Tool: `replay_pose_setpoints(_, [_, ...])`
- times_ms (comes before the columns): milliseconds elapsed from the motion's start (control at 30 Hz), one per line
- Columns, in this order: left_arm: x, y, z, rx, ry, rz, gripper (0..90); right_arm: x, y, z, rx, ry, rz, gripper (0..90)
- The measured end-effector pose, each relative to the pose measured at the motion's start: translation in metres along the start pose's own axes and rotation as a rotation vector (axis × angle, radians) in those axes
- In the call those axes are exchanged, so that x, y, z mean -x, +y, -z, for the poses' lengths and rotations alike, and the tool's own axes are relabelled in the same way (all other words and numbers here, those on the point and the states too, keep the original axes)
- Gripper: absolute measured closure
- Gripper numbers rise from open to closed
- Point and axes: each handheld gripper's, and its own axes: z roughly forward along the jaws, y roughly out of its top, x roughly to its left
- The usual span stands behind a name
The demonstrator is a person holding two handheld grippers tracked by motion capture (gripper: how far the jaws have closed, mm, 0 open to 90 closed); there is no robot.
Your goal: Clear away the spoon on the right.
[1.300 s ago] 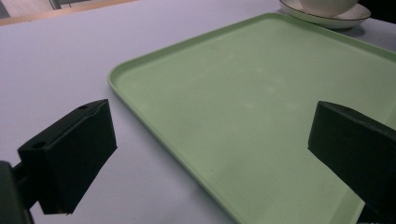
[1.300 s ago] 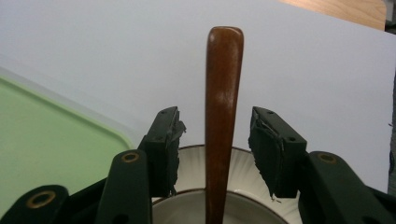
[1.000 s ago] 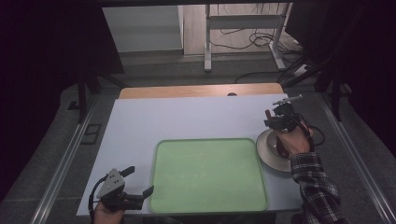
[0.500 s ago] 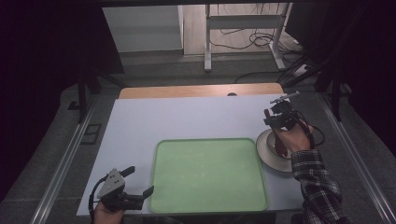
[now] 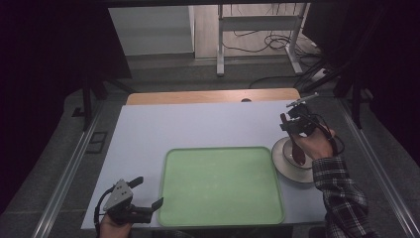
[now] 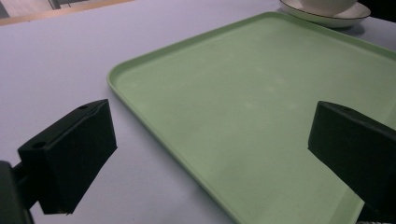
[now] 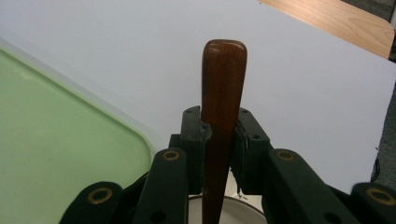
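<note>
1. One wide white table top is seen under everything, with a wooden board lying along its far edge.
2. A green tray is placed flat near the front edge of the table, and nothing is lying in it.
3. A white plate with a bowl is set just beside the right edge of the tray; in the left gripper view its rim is seen past the far corner of the tray.
4. The left gripper is held low at the front left corner of the tray; its jaws are spread wide apart and nothing is gripped between them.
5. The right gripper is held above the bowl; its jaws have just been closing and are now pressed on a brown wooden spoon.
6. The spoon handle is clamped between the pads and sticks up past them, while the dark spoon head hangs over the bowl.
</note>
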Motion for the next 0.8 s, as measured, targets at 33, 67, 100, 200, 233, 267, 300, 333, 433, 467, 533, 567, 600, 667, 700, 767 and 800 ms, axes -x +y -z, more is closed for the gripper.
replay_pose_setpoints(33, [0.0,0.0,0.0,0.0,0.0,0.0,0.9,-0.001,0.001,0.002,-0.004,-0.001,0.001,76.4])
replay_pose_setpoints(67, [0.0,0.0,0.0,0.0,0.0,0.0,0.9,-0.002,0.002,0.004,-0.007,-0.005,0.012,76.4])
replay_pose_setpoints(100, [0.0,0.0,0.0,0.0,0.001,-0.001,0.9,-0.003,0.003,0.006,-0.008,-0.003,0.01,76.4])
replay_pose_setpoints(200, [0.0,0.0,0.0,0.001,0.001,0.001,0.9,-0.004,0.005,0.009,-0.011,-0.003,0.024,76.4])
replay_pose_setpoints(233, [0.0,0.0,0.0,0.001,0.001,0.001,0.9,-0.005,0.006,0.01,-0.013,-0.003,0.025,76.4])
replay_pose_setpoints(267, [0.0,0.0,0.0,0.003,0.002,0.0,0.9,-0.006,0.007,0.011,-0.013,-0.003,0.028,76.4])
replay_pose_setpoints(300, [0.0,0.0,0.0,0.005,0.002,0.0,0.8,-0.007,0.008,0.012,-0.013,-0.003,0.032,76.4])
replay_pose_setpoints(333, [0.0,0.0,0.0,0.005,0.002,0.0,0.9,-0.008,0.009,0.014,-0.016,-0.003,0.037,76.4])
replay_pose_setpoints(433, [0.0,0.0,0.0,0.004,0.002,0.0,0.9,-0.01,0.013,0.017,-0.024,-0.008,0.047,76.4])
replay_pose_setpoints(467, [0.0,0.0,0.0,0.004,0.002,0.0,0.9,-0.01,0.013,0.017,-0.024,-0.008,0.047,76.4])
replay_pose_setpoints(533, [0.0,0.0,0.0,0.004,0.002,-0.001,0.9,-0.012,0.015,0.02,-0.031,-0.004,0.055,76.4])
replay_pose_setpoints(567, [0.0,0.0,0.0,0.005,0.001,-0.001,0.9,-0.013,0.016,0.021,-0.034,-0.004,0.056,76.4])
replay_pose_setpoints(600, [0.0,0.0,0.0,0.005,0.001,-0.001,0.9,-0.014,0.017,0.022,-0.039,-0.005,0.061,76.4])
replay_pose_setpoints(667, [0.0,0.0,0.0,0.006,0.001,-0.001,0.8,-0.018,0.019,0.025,-0.061,-0.003,0.071,76.5])
replay_pose_setpoints(700, [0.0,0.0,0.0,0.006,0.001,-0.001,0.9,-0.019,0.02,0.026,-0.068,0.0,0.073,76.5])
replay_pose_setpoints(767, [0.001,0.0,0.0,0.006,0.002,-0.002,0.9,-0.022,0.022,0.03,-0.079,0.002,0.083,76.5])
replay_pose_setpoints(800, [0.001,0.0,0.0,0.006,0.002,-0.001,0.9,-0.024,0.023,0.032,-0.083,0.003,0.087,76.5])
